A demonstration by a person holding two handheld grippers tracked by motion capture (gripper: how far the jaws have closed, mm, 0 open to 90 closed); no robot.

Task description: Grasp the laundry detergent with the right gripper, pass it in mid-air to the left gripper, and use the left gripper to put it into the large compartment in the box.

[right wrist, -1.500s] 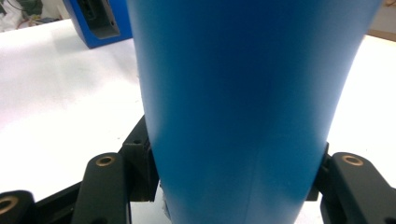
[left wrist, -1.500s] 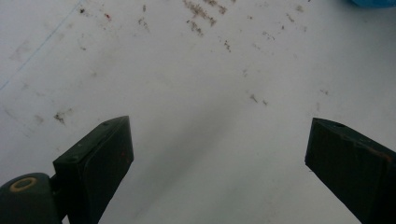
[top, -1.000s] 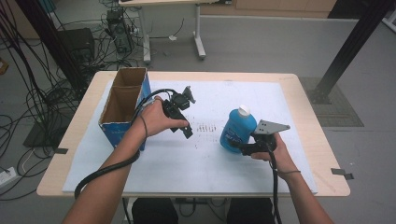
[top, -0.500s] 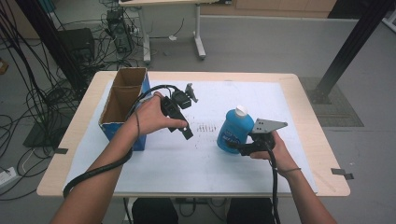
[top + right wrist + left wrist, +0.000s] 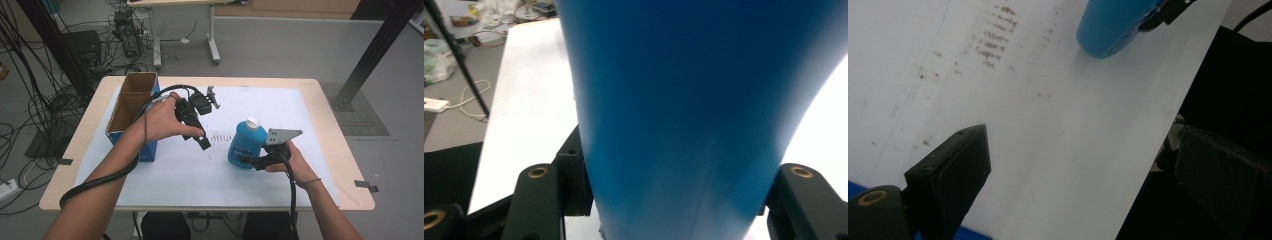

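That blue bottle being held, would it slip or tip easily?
The blue bottle looks smooth and glossy, so it may slip a little. Its rounded sides fill the right gripper, suggesting a snug hold. Tall with a small white cap, it might tip if nudged.

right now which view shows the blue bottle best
The high view: the whole blue bottle stands upright on the white sheet, white cap and label visible, with the right gripper closed on its lower body. The right gripper view gives only a blurred blue wall between the jaws. The left gripper view catches just its lower end.

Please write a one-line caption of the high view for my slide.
Right claw grips a blue bottle on the white mat; left claw hovers open beside a cardboard box.
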